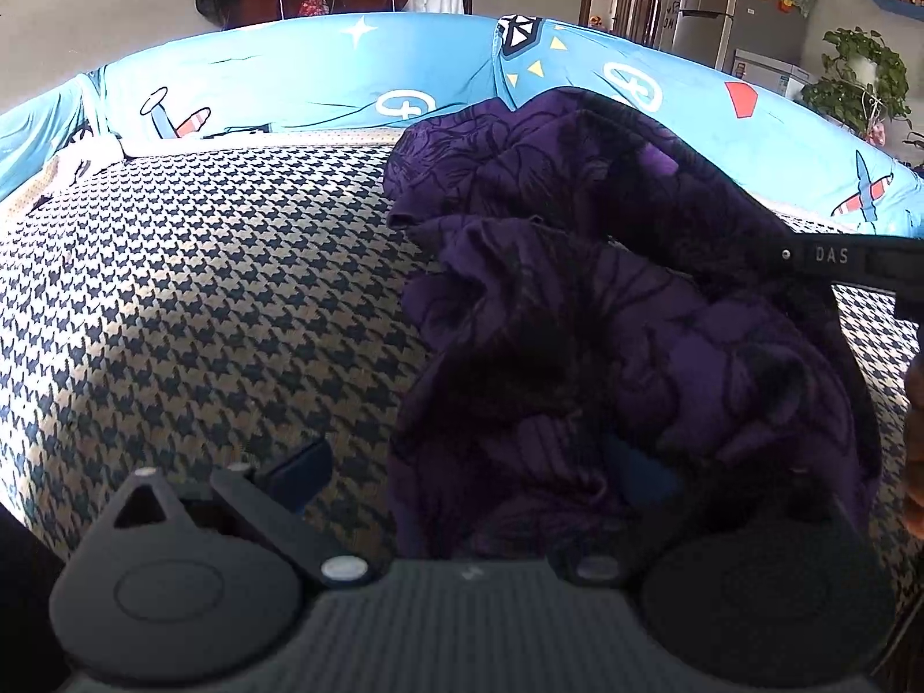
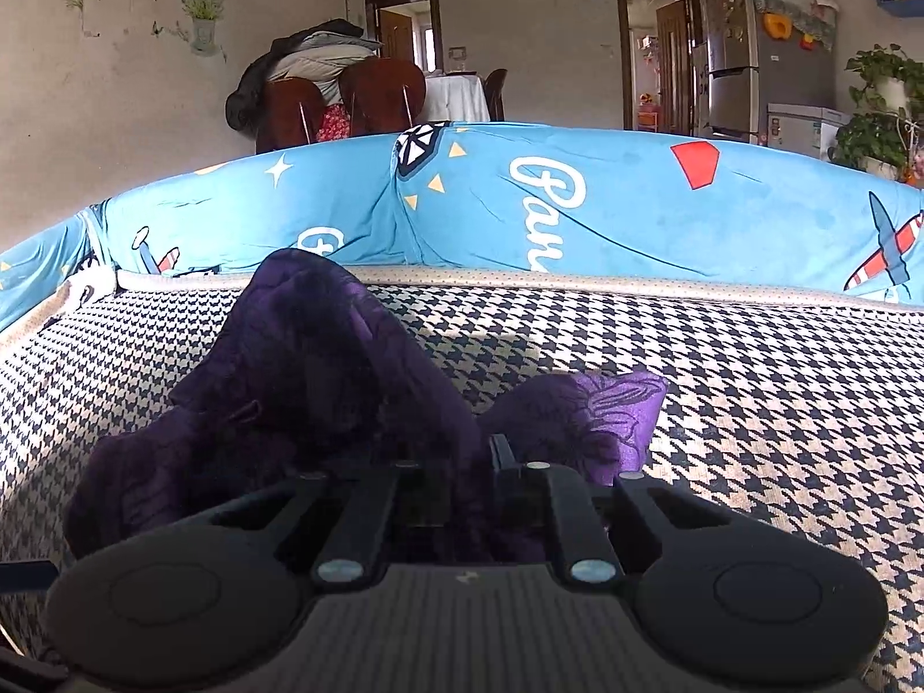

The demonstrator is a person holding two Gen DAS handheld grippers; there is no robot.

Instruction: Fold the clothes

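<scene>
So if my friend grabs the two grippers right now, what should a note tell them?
Right gripper: shut on the purple garment, pinching a bunched part right at its fingers.
Left gripper: open; one finger shows clear of the cloth, the other is hidden under it, so no grip there.
Garment: a dark purple flower-patterned piece, crumpled in a heap on the houndstooth sofa seat, in front of the blue cartoon-print backrest cover.
Done: only the first grab. No fold shows yet.
Left: get a second hold, spread it flat, then fold it.
</scene>
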